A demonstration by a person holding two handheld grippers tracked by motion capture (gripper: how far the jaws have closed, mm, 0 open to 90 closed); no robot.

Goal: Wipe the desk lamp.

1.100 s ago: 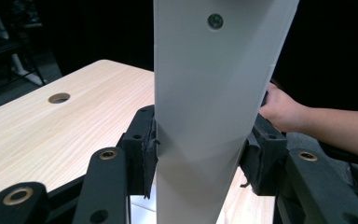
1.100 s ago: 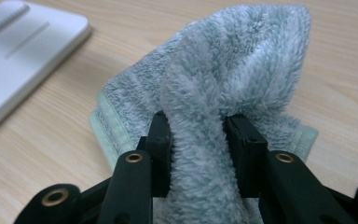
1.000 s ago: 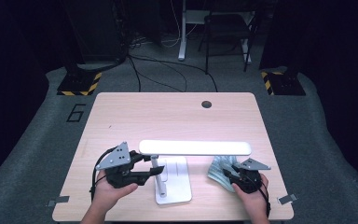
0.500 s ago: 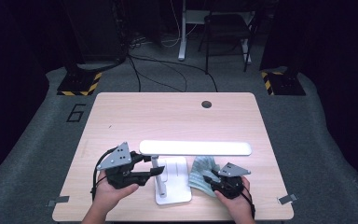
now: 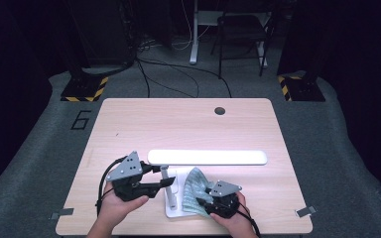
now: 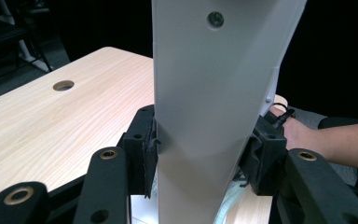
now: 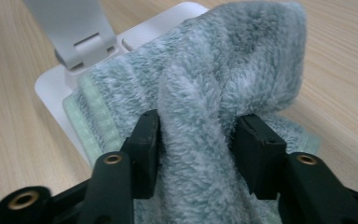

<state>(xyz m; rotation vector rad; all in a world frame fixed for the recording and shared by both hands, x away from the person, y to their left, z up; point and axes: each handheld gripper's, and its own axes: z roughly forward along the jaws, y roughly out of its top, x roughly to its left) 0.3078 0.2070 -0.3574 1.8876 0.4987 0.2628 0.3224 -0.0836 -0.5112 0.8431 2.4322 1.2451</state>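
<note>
A white desk lamp stands near the table's front edge, its long lit head [image 5: 208,157] above a flat base [image 5: 173,212]. My left gripper [image 5: 167,180] is shut on the lamp's upright post [image 6: 205,116], one pad on each side. A fluffy pale green cloth [image 5: 193,184] lies bunched on the right part of the base [image 7: 51,88]. My right gripper [image 5: 204,198] has a fold of the cloth [image 7: 242,56] between its pads. Those jaws have just been opening, and the fold still fills the gap and touches both pads.
The light wooden table [image 5: 188,124] has a round cable hole [image 5: 220,110] near its far edge. Behind the table the grey floor carries cables [image 5: 178,74], a chair [image 5: 243,34] and two yellow-and-black striped feet [image 5: 84,89].
My right hand has slid left with the cloth, from beside the lamp onto its base. The left gripper has kept its hold on the post.
</note>
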